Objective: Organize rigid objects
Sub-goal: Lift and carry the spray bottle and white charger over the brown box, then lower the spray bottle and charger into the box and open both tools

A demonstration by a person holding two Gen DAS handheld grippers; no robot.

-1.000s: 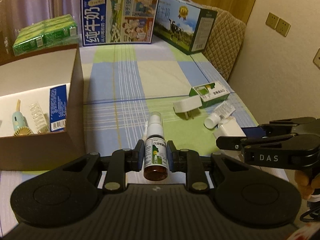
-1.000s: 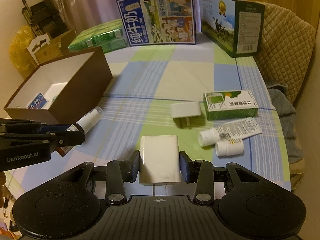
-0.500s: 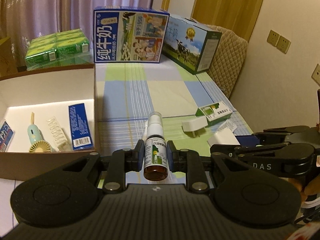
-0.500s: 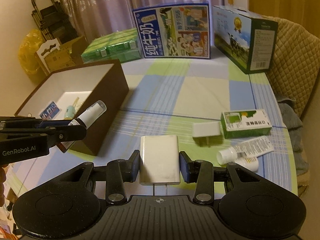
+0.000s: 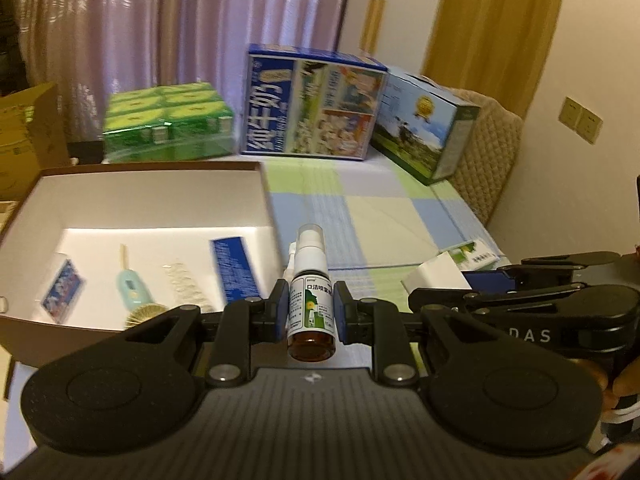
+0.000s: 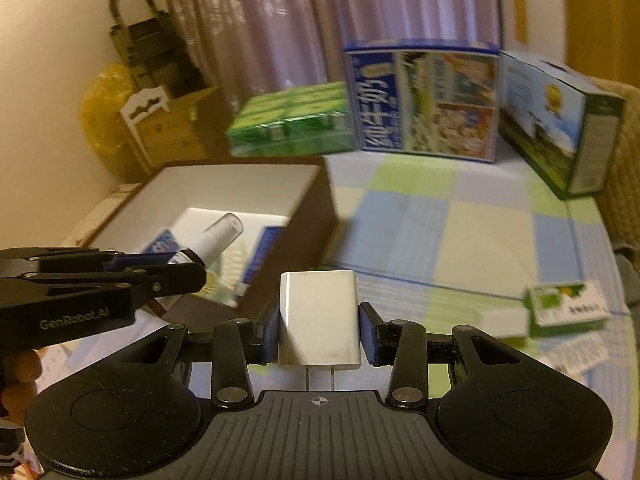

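My left gripper [image 5: 311,312] is shut on a small brown spray bottle [image 5: 310,280] with a white cap and a green label. The bottle hangs at the right front corner of the open brown box [image 5: 152,168]. My right gripper [image 6: 319,330] is shut on a white charger plug [image 6: 318,316], prongs toward the camera, just right of that box [image 6: 312,208]. In the right wrist view the left gripper [image 6: 176,266] and its spray bottle [image 6: 216,240] reach over the box's near edge. In the left wrist view the right gripper [image 5: 440,286] shows with the charger [image 5: 434,278].
The box holds a blue carton [image 5: 234,270], a small blue packet [image 5: 64,290], a mint hand fan [image 5: 134,292] and a clear clip [image 5: 184,286]. A green-white carton [image 6: 568,304] and a white adapter [image 6: 504,320] lie on the checked cloth. Milk cartons [image 5: 312,108] stand behind.
Both grippers have risen and shifted left toward the brown box, each still holding its object. The box interior now fills more of both views.
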